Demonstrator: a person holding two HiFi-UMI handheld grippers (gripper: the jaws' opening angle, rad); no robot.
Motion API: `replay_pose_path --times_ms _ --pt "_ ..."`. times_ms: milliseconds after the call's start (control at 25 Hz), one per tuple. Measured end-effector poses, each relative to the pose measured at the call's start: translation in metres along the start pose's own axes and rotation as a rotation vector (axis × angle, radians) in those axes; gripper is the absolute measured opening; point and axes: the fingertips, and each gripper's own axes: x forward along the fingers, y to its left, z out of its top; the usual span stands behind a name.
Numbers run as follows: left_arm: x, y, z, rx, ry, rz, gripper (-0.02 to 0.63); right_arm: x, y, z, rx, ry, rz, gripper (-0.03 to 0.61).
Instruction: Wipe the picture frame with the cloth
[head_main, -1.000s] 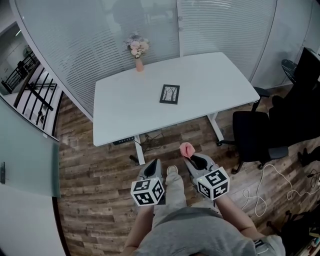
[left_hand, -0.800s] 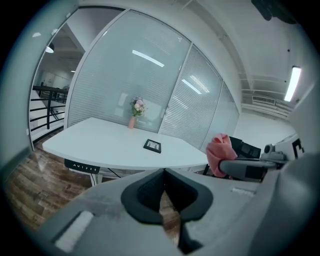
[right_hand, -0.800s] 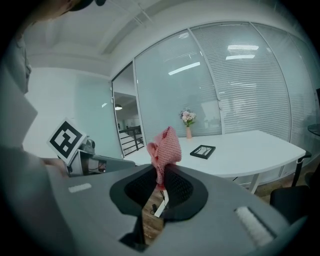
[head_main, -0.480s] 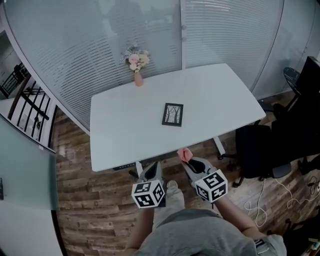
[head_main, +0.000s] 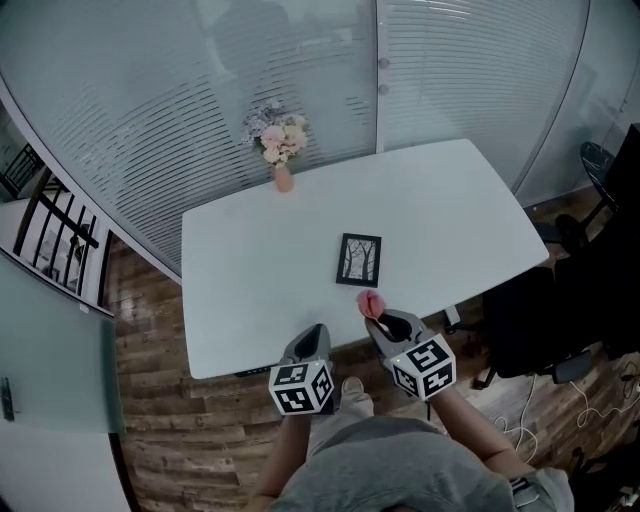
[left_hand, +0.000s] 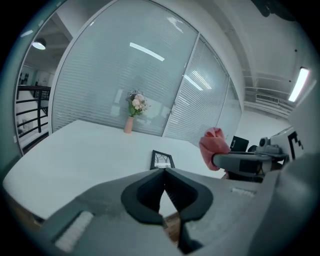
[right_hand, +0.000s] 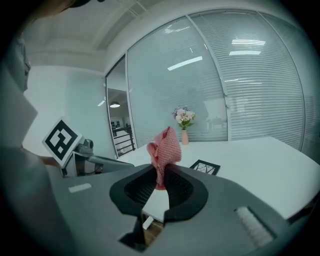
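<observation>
One step done: right hand-held gripper (head_main: 383, 322) pinches pink cloth (head_main: 370, 302). Left hand-held gripper (head_main: 314, 335) pressed together, empty. Picture frame (head_main: 359, 259) flat on counter (head_main: 250, 260), near cloth, untouched; wiping remains.

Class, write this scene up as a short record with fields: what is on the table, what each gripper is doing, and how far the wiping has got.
table: white, holds two things
picture frame: black, lying flat toward the front edge, untouched
vase of flowers: at the far edge, by the glass wall
left gripper: jaws together, empty
right gripper: jaws closed on a pink cloth
cloth position: bunched, held up near the front edge, apart from the frame
wiping: not yet begun
</observation>
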Motion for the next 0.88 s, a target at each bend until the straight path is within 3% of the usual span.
replay_pose_path --times_ms 560,880 --pt "0.085 0.025 0.033 0.050 0.081 -0.055 0.003 0.081 -0.070 0.033 -0.029 0.021 -0.054 0.046" --pt "0.124 0.037 0.030 0.069 0.139 -0.067 0.003 0.120 -0.110 0.036 -0.137 0.085 -0.103 0.046"
